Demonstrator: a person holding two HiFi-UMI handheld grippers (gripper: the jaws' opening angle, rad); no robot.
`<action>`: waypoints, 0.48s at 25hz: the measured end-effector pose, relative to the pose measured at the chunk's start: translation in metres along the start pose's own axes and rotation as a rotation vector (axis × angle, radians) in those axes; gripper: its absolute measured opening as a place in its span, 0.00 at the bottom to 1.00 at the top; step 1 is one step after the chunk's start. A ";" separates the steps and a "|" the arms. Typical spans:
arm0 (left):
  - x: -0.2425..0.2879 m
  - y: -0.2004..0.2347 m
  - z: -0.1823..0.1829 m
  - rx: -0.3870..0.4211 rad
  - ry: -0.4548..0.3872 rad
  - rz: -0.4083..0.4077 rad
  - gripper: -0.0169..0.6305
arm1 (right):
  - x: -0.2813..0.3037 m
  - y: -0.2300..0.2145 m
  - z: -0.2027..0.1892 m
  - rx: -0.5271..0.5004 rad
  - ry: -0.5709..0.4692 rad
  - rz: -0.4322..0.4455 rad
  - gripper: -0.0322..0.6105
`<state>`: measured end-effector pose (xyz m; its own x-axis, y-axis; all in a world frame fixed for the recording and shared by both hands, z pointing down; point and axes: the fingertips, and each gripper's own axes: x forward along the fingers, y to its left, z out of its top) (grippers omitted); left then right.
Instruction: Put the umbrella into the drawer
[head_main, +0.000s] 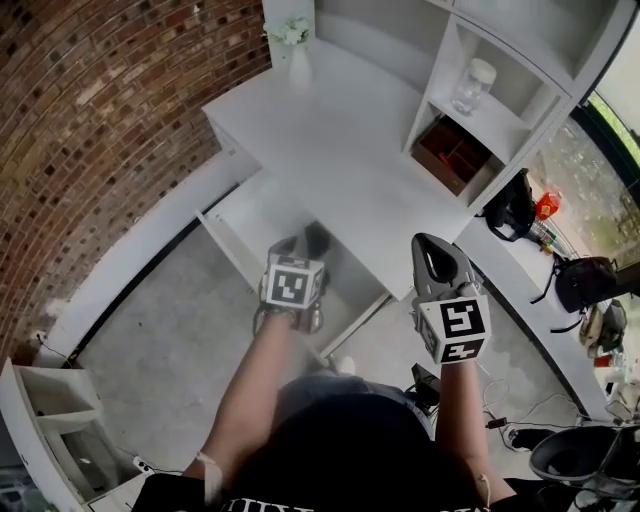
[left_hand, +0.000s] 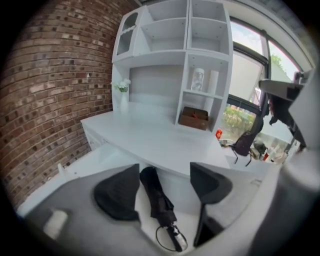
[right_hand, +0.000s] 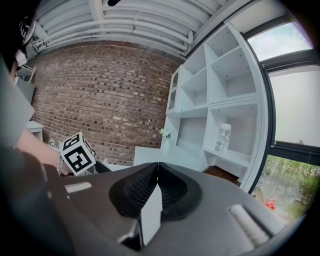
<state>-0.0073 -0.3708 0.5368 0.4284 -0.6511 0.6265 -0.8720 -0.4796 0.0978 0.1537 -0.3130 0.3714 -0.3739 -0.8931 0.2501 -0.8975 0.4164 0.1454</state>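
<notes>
A folded black umbrella with a wrist loop lies on the white floor of the open drawer, handle end nearest the camera. My left gripper hangs open just above it, one jaw on each side, not clamping it. In the head view the left gripper is over the pulled-out drawer under the desk; I cannot make out the umbrella there. My right gripper is shut with nothing in it, held up beside the desk's front edge. In its own view the right gripper points toward the shelves.
The white desk carries a vase of white flowers. Its shelf unit holds a glass jar and a brown box. Black bags sit on the sill at right. A brick wall runs along the left.
</notes>
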 end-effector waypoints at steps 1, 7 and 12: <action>-0.004 0.000 0.005 0.005 -0.016 0.002 0.50 | -0.002 -0.001 0.003 0.000 -0.007 -0.001 0.06; -0.031 0.002 0.034 0.019 -0.106 0.016 0.50 | -0.006 -0.010 0.021 0.019 -0.057 -0.022 0.06; -0.054 0.009 0.062 0.005 -0.204 0.029 0.50 | -0.012 -0.014 0.040 0.009 -0.103 -0.029 0.06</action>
<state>-0.0232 -0.3767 0.4557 0.4426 -0.7699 0.4597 -0.8837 -0.4616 0.0776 0.1608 -0.3151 0.3280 -0.3690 -0.9179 0.1460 -0.9104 0.3886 0.1422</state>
